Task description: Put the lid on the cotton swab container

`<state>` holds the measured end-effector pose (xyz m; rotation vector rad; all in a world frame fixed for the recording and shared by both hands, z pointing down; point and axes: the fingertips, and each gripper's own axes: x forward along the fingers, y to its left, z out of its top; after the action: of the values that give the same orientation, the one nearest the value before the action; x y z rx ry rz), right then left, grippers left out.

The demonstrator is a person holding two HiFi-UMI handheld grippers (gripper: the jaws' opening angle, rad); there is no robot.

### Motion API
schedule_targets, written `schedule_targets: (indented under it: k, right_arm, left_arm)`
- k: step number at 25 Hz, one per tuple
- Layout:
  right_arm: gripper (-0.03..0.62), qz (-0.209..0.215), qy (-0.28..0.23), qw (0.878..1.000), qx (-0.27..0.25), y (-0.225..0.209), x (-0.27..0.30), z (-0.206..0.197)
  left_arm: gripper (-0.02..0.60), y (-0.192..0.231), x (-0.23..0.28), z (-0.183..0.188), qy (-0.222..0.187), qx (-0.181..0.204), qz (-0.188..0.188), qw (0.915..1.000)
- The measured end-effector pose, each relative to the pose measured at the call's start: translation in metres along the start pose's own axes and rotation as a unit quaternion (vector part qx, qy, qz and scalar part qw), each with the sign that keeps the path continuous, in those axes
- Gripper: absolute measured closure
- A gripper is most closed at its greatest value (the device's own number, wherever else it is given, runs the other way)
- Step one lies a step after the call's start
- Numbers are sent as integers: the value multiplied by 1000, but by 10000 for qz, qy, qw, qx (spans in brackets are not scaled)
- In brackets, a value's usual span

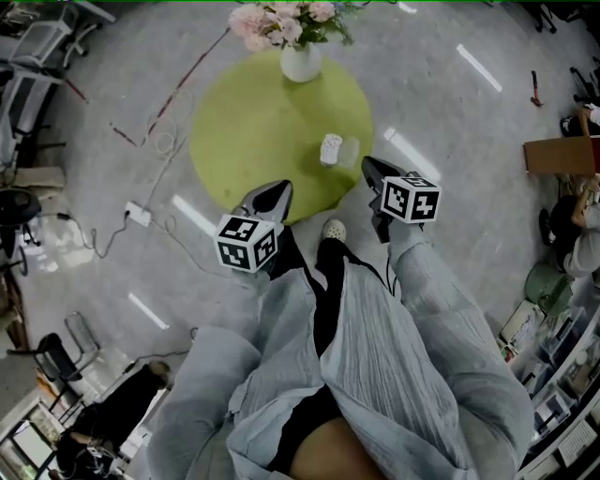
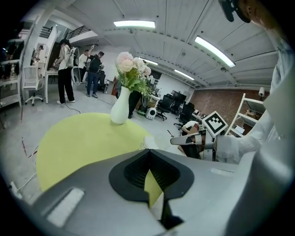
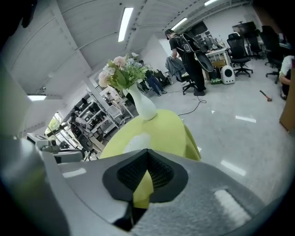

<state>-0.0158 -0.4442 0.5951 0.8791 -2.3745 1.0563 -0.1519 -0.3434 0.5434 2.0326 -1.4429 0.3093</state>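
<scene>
bright ceiling strip lights (image 2: pixel 134 23), floor glare, fisheye edges, blurred foreground

- Round yellow-green table (image 1: pixel 253 131): just ahead of the left gripper (image 1: pixel 270 199) and right gripper (image 1: pixel 375 173), which sit at its near edge.
- White vase (image 1: pixel 300 64) of pink flowers (image 1: pixel 281 23): at the table's far edge, beyond both grippers.
- Power strip (image 1: pixel 138 214) with cable: on the floor, left of the left gripper.
- Cardboard box (image 1: pixel 561 155): well right of the right gripper.

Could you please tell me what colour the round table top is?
The table is plain yellow-green, with no pattern; the head view shows it best.
</scene>
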Motion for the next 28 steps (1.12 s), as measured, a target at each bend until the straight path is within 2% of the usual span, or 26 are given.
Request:
schedule_targets:
  k: [3, 6, 11, 20, 28]
  right_arm:
    - [592, -57, 19, 9999, 146, -3, 4, -3]
    - [592, -182, 29, 9998, 73, -2, 5, -2]
    - [592, -291, 39, 9995, 107, 4, 6, -5]
    - [592, -571, -142, 9981, 199, 15, 9, 6]
    - [592, -905, -116, 9958, -12, 31, 14, 10]
  left_arm:
    - [565, -3, 1, -3, 85, -4, -127, 9999]
    - [565, -4, -2, 1, 108, 11, -265, 9996]
    - [566, 6, -8, 8, 228, 180, -340, 9990]
    - [565, 22, -10, 29, 188, 344, -616, 9973]
    - [565, 48, -24, 36, 269, 409, -749, 9960]
